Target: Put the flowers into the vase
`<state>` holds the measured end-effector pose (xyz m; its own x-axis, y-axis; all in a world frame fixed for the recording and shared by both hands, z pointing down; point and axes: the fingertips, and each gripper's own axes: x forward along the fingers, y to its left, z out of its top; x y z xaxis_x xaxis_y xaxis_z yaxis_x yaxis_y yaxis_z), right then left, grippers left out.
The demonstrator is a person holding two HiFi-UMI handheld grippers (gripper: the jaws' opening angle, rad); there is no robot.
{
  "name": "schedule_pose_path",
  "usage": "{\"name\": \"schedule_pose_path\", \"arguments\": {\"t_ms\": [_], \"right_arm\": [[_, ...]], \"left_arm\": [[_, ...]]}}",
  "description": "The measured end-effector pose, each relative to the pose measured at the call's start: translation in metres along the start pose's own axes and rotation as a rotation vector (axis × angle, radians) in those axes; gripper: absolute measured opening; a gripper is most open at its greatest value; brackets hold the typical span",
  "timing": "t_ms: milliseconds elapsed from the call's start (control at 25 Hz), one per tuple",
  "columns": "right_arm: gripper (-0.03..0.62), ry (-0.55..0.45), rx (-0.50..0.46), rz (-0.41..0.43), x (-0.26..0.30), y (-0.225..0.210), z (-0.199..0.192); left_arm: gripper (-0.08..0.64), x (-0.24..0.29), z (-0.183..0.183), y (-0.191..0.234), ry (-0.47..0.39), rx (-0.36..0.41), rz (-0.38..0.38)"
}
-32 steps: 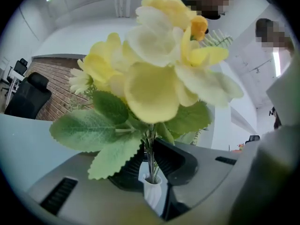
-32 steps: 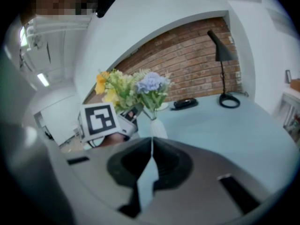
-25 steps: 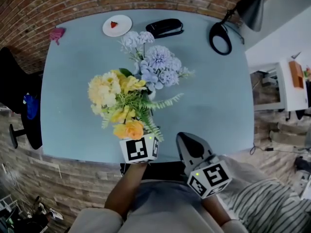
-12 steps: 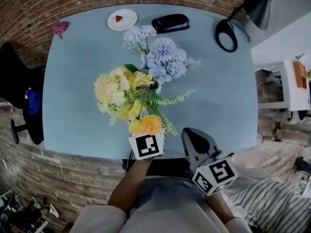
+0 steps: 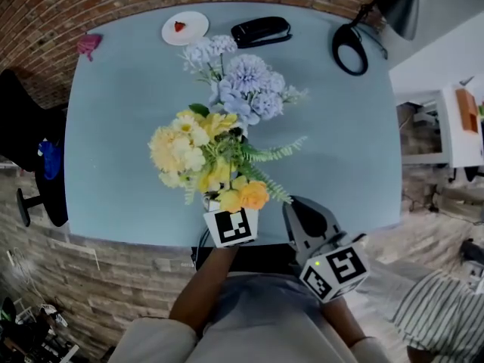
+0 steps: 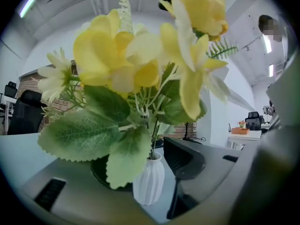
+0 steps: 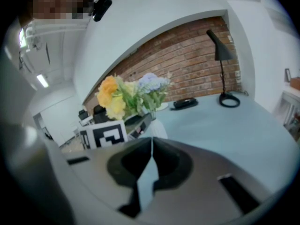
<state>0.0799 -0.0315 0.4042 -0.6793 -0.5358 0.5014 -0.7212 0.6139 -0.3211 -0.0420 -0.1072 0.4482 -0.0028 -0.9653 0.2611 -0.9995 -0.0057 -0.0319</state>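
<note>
A white ribbed vase (image 6: 149, 187) stands on the light blue table (image 5: 113, 127). It holds blue-purple flowers (image 5: 249, 89) and a yellow and orange bunch (image 5: 195, 153) with fern leaves. The yellow bunch's stems run down into the vase neck in the left gripper view. My left gripper (image 6: 144, 165) sits level at the vase, and its jaws have just been opening. They now stand wide on either side of the vase and stems, and the pads do not press on them. My right gripper (image 5: 302, 214) rests shut and empty at the table's near edge, to the right.
At the far side lie a white plate with a strawberry (image 5: 184, 28), a black case (image 5: 261, 31) and a black desk lamp (image 5: 352, 48). A pink thing (image 5: 88, 45) sits at the far left corner. A black chair (image 5: 23, 127) stands left of the table.
The yellow bunch has sunk and its orange bloom has swung to the right. The left gripper has dropped a little and rolled. The right gripper has stayed still.
</note>
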Motion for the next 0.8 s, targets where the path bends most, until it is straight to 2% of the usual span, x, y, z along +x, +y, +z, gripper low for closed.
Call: {"name": "schedule_pose_path", "arguments": {"t_ms": [120,160,360,600,800], "right_arm": [[0.025,-0.001,0.002,0.0,-0.001,-0.001,0.0],[0.025,-0.002,0.002,0.0,-0.002,-0.001,0.0],[0.025,-0.006,0.001,-0.005,-0.003,-0.002,-0.003],[0.025,-0.022,0.0,-0.006,-0.006,0.003,0.0],[0.023,-0.049,-0.003,0.008,-0.005,0.006,0.005]], "left_arm": [[0.208,0.004,0.025,0.004,-0.187,-0.136,0.062],[0.213,0.004,0.027,0.003,-0.209,-0.157,0.066],[0.218,-0.001,0.02,-0.003,-0.199,-0.159,0.048],[0.216,-0.015,0.013,-0.008,-0.15,-0.185,0.016],[0.176,-0.028,0.012,-0.019,-0.122,-0.163,-0.044]]}}
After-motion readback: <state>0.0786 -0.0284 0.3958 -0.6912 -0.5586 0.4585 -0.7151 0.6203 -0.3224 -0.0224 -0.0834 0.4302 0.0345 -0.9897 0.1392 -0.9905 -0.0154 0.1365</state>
